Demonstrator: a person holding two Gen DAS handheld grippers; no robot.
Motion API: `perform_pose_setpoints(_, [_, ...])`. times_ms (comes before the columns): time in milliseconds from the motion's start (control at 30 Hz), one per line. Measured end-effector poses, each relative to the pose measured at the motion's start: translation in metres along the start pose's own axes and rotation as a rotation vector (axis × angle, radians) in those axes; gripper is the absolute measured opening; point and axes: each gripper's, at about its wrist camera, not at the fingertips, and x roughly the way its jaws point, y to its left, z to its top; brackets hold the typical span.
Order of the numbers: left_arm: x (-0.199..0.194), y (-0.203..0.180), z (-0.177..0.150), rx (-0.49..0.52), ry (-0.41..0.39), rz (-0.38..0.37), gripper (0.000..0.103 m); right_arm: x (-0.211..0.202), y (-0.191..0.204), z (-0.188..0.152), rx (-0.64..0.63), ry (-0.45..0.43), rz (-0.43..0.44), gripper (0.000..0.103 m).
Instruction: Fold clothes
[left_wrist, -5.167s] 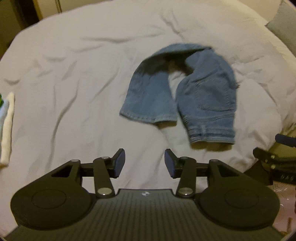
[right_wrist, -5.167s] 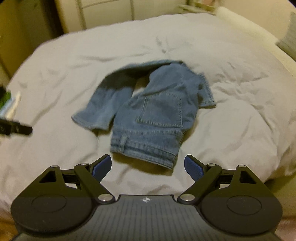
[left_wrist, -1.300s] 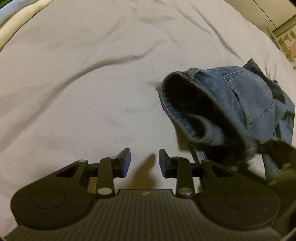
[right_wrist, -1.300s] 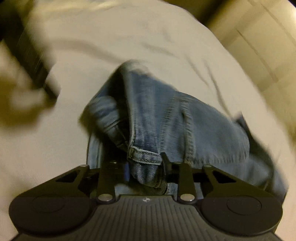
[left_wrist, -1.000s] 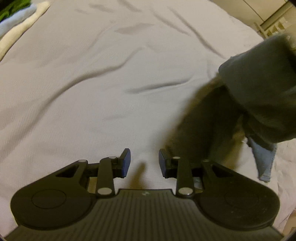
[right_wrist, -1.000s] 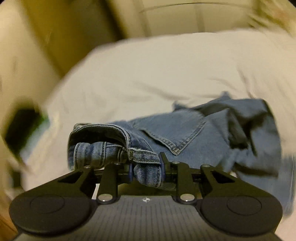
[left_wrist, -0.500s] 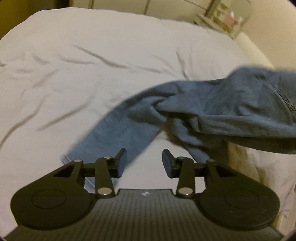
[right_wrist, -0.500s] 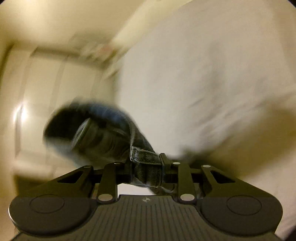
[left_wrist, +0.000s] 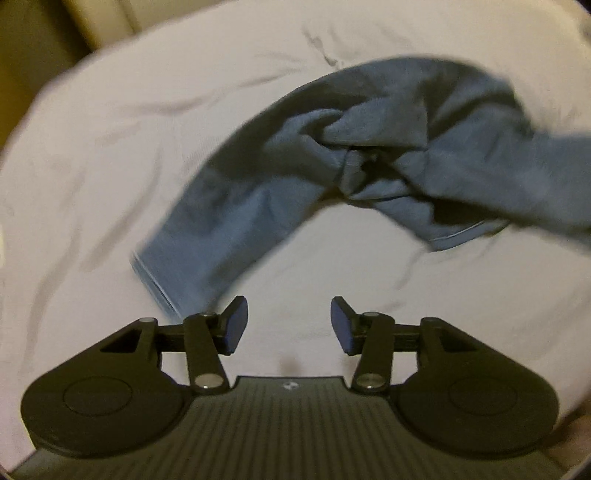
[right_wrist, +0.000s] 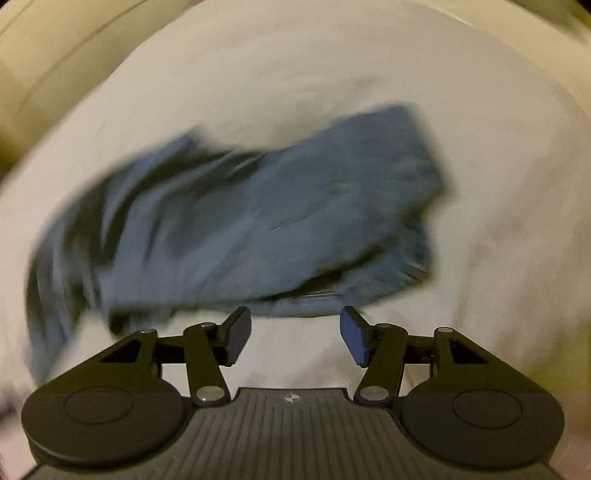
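Both grippers stand parted with nothing between their pads. Nearest in the left wrist view, the left gripper (left_wrist: 286, 325), a black two-finger tool with dark blue pads, has just been opening its jaws, and only bare bedding shows in the gap. Just ahead of its left-hand finger lies the hemmed end of one leg of the blue denim jeans (left_wrist: 351, 162); whether that hem touches the finger tip cannot be told. From there the leg runs away and to the right of the gripper, rising into a twisted, bunched knot ahead of the gap, then sweeping off past the right-hand finger to the picture's edge, where the cloth is smeared by blur. Beneath and beyond it spreads the wrinkled white duvet (left_wrist: 129, 147), and past that, in the far left corner, a pale cream cupboard front (left_wrist: 99, 18).

Over in the right wrist view, the right gripper (right_wrist: 290, 334) has likewise just been opening, and it has let go: its pads are clear of the cloth. Just ahead of its fingertips the jeans (right_wrist: 258, 221) lie in a loose, blurred heap across the duvet (right_wrist: 498, 221), spreading farther to the left of the gripper than to the right
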Motion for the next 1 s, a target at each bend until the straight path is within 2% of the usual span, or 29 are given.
perform_pose_setpoints(67, [0.02, -0.01, -0.008, 0.152, -0.032, 0.079, 0.046, 0.019, 0.021, -0.007, -0.181, -0.003, -0.03, 0.057])
perform_pose_setpoints(167, [0.057, -0.014, -0.013, 0.299, -0.04, 0.119, 0.049, 0.052, 0.052, -0.019, -0.436, -0.042, -0.124, 0.057])
perform_pose_setpoints(300, [0.11, -0.007, -0.027, 0.444, -0.008, 0.2, 0.049, 0.088, 0.059, -0.036, -0.642, -0.089, -0.257, 0.057])
perform_pose_setpoints(400, [0.131, 0.004, -0.037, 0.519, -0.003, 0.255, 0.048, 0.111, 0.053, -0.043, -0.777, -0.12, -0.385, 0.057])
perform_pose_setpoints(500, [0.14, 0.017, -0.033, 0.503, 0.024, 0.242, 0.013, 0.128, 0.044, -0.052, -0.923, -0.135, -0.508, 0.067])
perform_pose_setpoints(567, [0.136, 0.029, -0.021, 0.44, 0.022, 0.245, 0.012, 0.138, 0.038, -0.058, -1.035, -0.129, -0.593, 0.067])
perform_pose_setpoints(633, [0.131, 0.042, -0.008, 0.368, 0.015, 0.247, 0.011, 0.148, 0.032, -0.058, -1.124, -0.121, -0.64, 0.066])
perform_pose_setpoints(667, [0.127, 0.05, -0.001, 0.332, 0.012, 0.25, 0.011, 0.153, 0.029, -0.058, -1.168, -0.117, -0.663, 0.063])
perform_pose_setpoints(733, [0.118, 0.068, 0.019, 0.28, -0.007, 0.264, 0.01, 0.158, 0.025, -0.051, -1.22, -0.091, -0.634, 0.036])
perform_pose_setpoints(767, [0.113, 0.077, 0.03, 0.269, -0.021, 0.276, 0.01, 0.158, 0.024, -0.045, -1.228, -0.072, -0.6, 0.009])
perform_pose_setpoints(800, [0.109, 0.086, 0.041, 0.259, -0.036, 0.288, 0.01, 0.146, 0.026, -0.033, -1.196, -0.11, -0.581, 0.004])
perform_pose_setpoints(900, [0.094, 0.117, 0.088, 0.227, -0.107, 0.325, 0.009, 0.104, 0.034, 0.011, -1.082, -0.245, -0.53, 0.004])
perform_pose_setpoints(1000, [0.082, 0.152, 0.159, 0.158, -0.204, 0.364, 0.009, 0.065, 0.044, 0.074, -0.963, -0.381, -0.49, 0.003])
